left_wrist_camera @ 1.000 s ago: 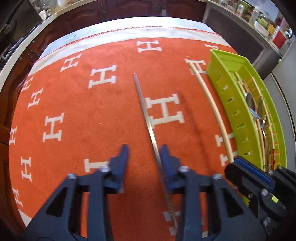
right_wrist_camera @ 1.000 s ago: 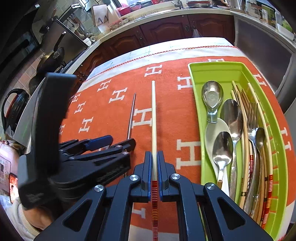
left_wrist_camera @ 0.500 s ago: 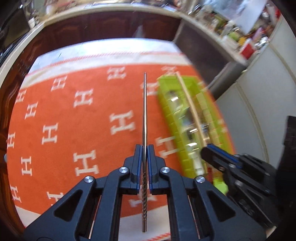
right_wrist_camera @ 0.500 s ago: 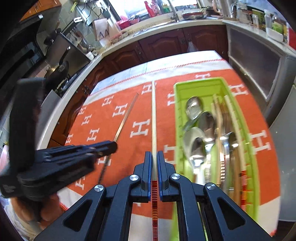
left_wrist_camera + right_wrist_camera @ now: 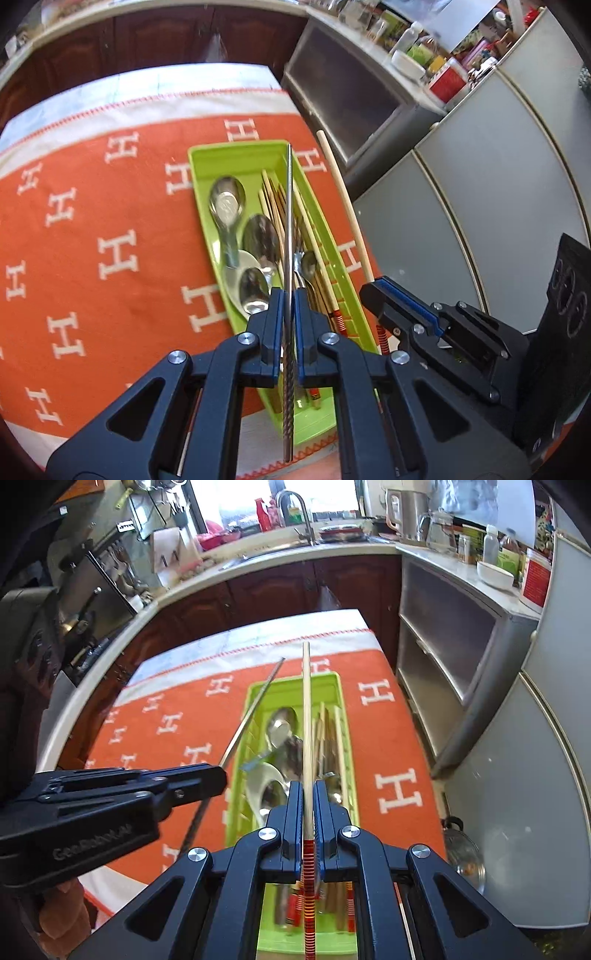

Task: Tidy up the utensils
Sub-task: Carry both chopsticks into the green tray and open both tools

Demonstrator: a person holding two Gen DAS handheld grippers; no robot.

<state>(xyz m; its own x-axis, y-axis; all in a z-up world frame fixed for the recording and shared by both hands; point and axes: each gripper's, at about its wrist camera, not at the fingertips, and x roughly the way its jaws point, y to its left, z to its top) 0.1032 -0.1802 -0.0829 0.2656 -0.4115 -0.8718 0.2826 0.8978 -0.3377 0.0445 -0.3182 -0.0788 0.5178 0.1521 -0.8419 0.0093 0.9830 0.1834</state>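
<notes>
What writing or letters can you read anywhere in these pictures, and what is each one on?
"H": the white letter repeated all over the orange cloth.
"GeoRobot.AI", roughly: raised lettering on the black body of the left gripper, blurred, so the spelling is uncertain.
The red container on the counter has a white label; its print is too small to read.
The bottles and packets by the window are too small and blurred to read.

The right gripper (image 5: 306, 818) is clamped on a pale chopstick (image 5: 306, 723) with red stripes at its near end; the stick runs forward above a green tray (image 5: 334, 681) of spoons (image 5: 281, 725) and chopsticks on an orange cloth (image 5: 391, 734). At left the left gripper (image 5: 207, 777) grips a thin metal chopstick (image 5: 255, 705); it slants over the tray's left rim.
</notes>
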